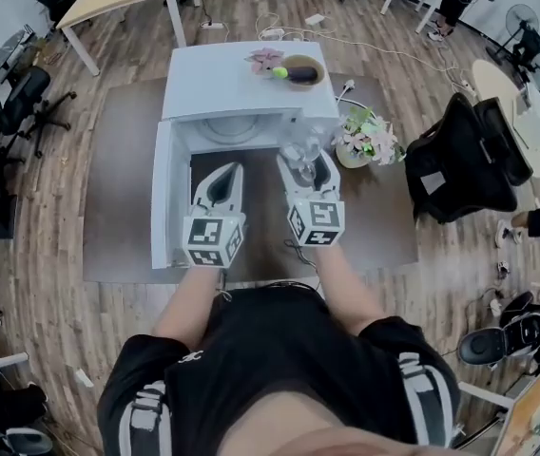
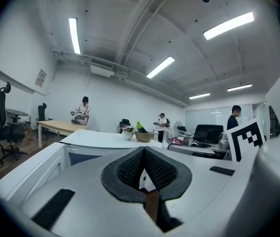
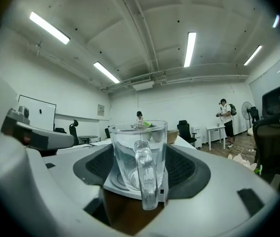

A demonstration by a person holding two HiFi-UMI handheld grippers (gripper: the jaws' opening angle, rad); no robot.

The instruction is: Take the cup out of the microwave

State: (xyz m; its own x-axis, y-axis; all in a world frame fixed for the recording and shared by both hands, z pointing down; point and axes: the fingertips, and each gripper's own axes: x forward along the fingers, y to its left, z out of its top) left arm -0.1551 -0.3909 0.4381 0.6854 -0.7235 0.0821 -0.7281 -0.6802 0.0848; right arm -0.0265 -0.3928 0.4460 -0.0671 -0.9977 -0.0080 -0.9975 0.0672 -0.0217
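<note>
One clear glass cup [image 3: 139, 157] sits upright between the pads of your right gripper [image 1: 306, 163], which are closed against its sides. The handle faces back toward the gripper's camera. The cup looks empty (the glass is clear through to the base).

In the head view, the cup is at the right front corner of the microwave [image 1: 241, 79], level with the edge of the opening. In the right gripper view, the open room and ceiling show behind the rim, not the cavity walls. Whether the base is fully clear of the opening cannot be told.

Your left gripper [image 1: 226, 171] is beside the right one, in front of the left half of the opening. Its jaws are drawn together at the tips with nothing between them. Both grippers point at the microwave.

The door [image 1: 163, 193] stands swung out to the left. The turntable [image 1: 232, 129] shows inside the cavity.

On the microwave's top sit:
- a bowl [image 1: 303, 72] holding a green and a dark item
- pink flowers [image 1: 266, 60] just left of the bowl

The microwave stands on a brown table [image 1: 127, 160]. A potted plant [image 1: 365, 139] sits just to its right. A black chair [image 1: 460, 160] stands off the table's right edge.
</note>
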